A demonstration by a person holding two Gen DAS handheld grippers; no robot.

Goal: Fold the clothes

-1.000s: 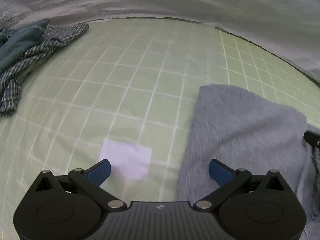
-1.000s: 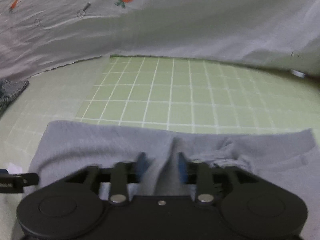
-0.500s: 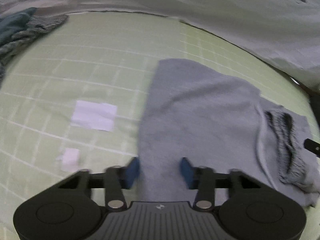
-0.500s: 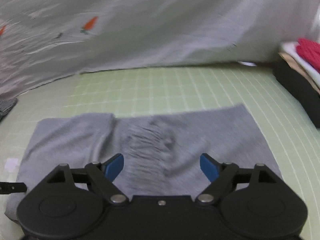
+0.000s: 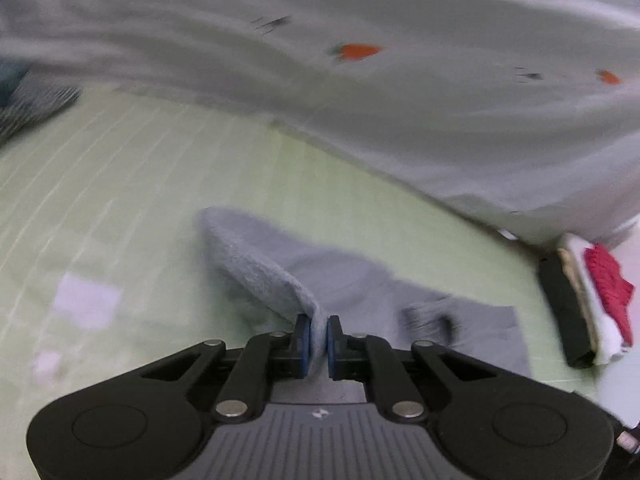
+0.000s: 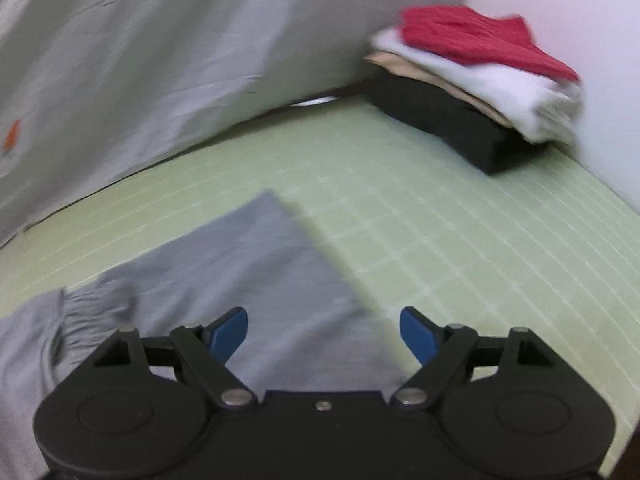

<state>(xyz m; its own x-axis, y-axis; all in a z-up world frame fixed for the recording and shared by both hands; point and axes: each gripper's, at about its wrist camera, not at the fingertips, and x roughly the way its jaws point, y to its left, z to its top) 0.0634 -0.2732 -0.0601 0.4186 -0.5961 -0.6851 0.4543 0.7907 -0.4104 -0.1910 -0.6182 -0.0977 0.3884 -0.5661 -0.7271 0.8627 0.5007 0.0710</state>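
Note:
A grey garment (image 5: 360,280) lies on the green checked mat (image 5: 140,184). My left gripper (image 5: 318,338) is still closing, its blue pads pinching the garment's near edge, which rises off the mat in a fold toward the jaws. In the right wrist view the same grey garment (image 6: 248,264) lies flat, its gathered waistband (image 6: 86,312) at the left. My right gripper (image 6: 322,330) hovers open over the garment's right end, nothing between its fingers.
A stack of folded clothes (image 6: 476,76), red on white on black, sits at the mat's far right corner; it also shows in the left view as the stack (image 5: 588,304). A white carrot-print sheet (image 5: 360,52) backs the mat. White patches (image 5: 86,306) mark the mat; a checked garment (image 5: 36,106) lies far left.
The left gripper went from wide open to pinched on the grey garment's edge and lifted it. The right gripper opened, let go of the garment and swung right toward the folded stack.

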